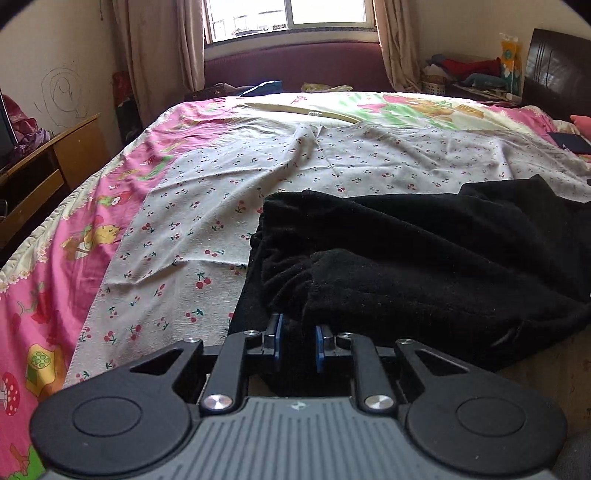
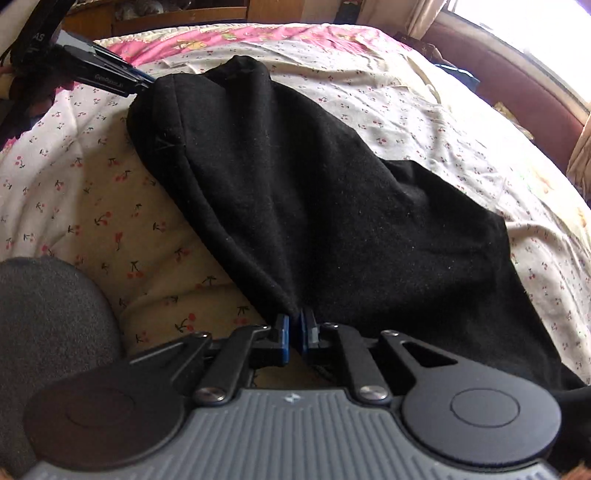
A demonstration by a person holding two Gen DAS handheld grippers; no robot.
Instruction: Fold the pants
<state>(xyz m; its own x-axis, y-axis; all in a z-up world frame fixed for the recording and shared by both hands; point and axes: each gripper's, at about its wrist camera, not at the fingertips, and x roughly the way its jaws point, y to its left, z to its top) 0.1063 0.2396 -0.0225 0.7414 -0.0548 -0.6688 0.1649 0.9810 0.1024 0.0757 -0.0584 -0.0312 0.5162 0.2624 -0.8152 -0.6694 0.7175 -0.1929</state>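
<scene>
Black pants lie bunched across the near side of a bed, on a cherry-print sheet. My left gripper is shut on a thick gathered fold of the black fabric, which fills the gap between its blue pads. In the right wrist view the pants stretch away in a long dark band. My right gripper is shut on their near edge, pads almost together. The left gripper shows at the upper left, clamped on the far end of the same band.
A pink cartoon quilt covers the bed under the sheet. A wooden desk stands at the left, a window behind, a dark headboard at the right. A grey fabric-covered shape sits near my right gripper.
</scene>
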